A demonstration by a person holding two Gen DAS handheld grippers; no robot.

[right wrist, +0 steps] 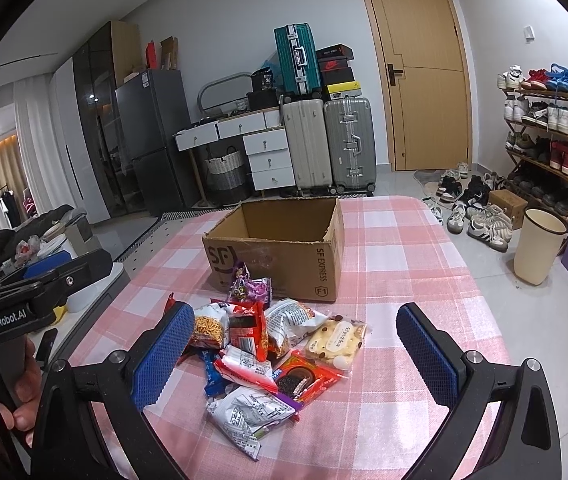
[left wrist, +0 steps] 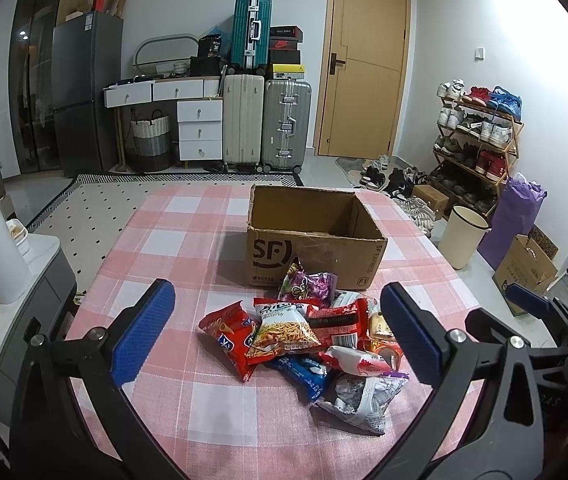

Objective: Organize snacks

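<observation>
- The left gripper (left wrist: 279, 338) hangs above the near side of the table, jaws spread wide with nothing between the blue pads (left wrist: 143, 332); the width suggests it is lined up to take a packet from above
- On the pink checked tablecloth (left wrist: 171, 240) the snack packets (left wrist: 304, 340) lie in one loose overlapping pile, a red chip bag (left wrist: 227, 340) at its left edge and a silver packet (left wrist: 364, 398) nearest the camera
- Just behind the pile the open cardboard box (left wrist: 316, 236) stands upright and looks empty, likely the place the snacks are meant to go
- The right gripper (right wrist: 296, 354) is likewise fully open and holds nothing, its left pad (right wrist: 163, 356) just beside the pile, not clearly touching any packet
</observation>
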